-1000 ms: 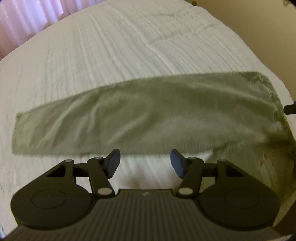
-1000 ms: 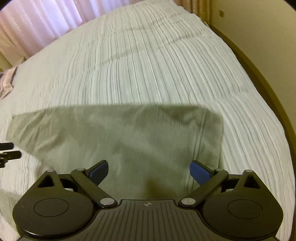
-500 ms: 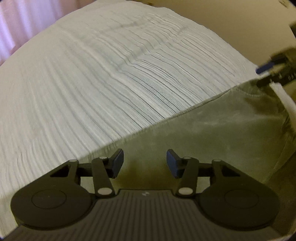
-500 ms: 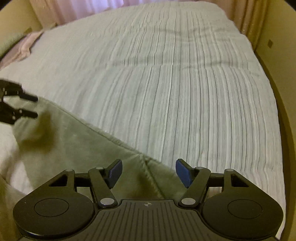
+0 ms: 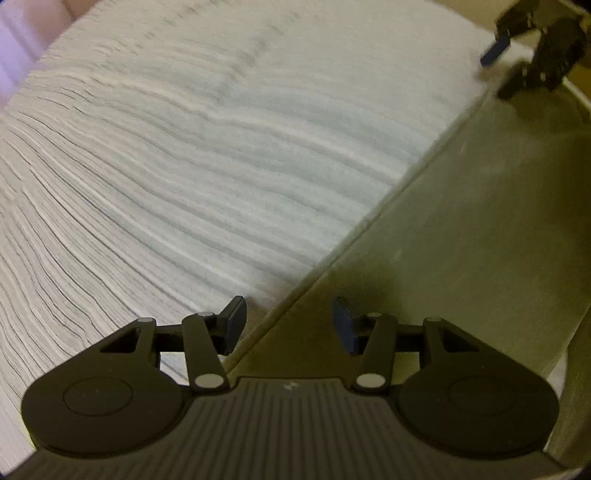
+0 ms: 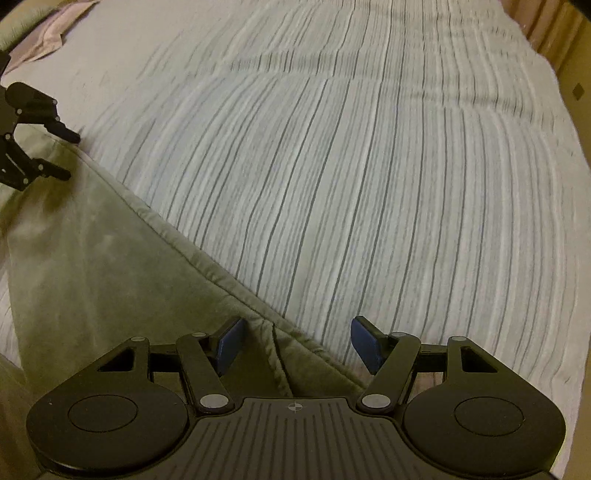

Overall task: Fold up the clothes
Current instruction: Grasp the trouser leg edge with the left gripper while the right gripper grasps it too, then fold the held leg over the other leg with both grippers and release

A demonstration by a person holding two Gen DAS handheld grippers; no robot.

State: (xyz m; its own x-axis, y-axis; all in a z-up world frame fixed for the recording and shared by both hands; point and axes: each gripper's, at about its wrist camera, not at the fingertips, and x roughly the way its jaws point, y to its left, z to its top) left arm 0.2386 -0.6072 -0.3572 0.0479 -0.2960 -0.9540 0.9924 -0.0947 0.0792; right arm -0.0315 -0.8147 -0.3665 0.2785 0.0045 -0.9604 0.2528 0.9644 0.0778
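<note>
We see the olive garment (image 6: 96,266) as soft, matt cloth with a faint nap and a stitched hem. The bedspread (image 6: 369,184) looks like woven cloth, ribbed and striped, rough to the eye. Both grippers, left (image 5: 288,325) and right (image 6: 299,341), show matt black plastic with smooth blue pads (image 6: 365,345).

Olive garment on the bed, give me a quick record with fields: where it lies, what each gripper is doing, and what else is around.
garment: olive green garment, lying flat on the bed, hemmed edge running diagonally
surface: striped white bedspread
left gripper: open, low over the garment's edge, holding nothing
right gripper: open, fingers either side of a seamed corner of the garment, not closed on it
other items: pinkish cloth at the far corner of the bed
fold state: no fold visible
</note>
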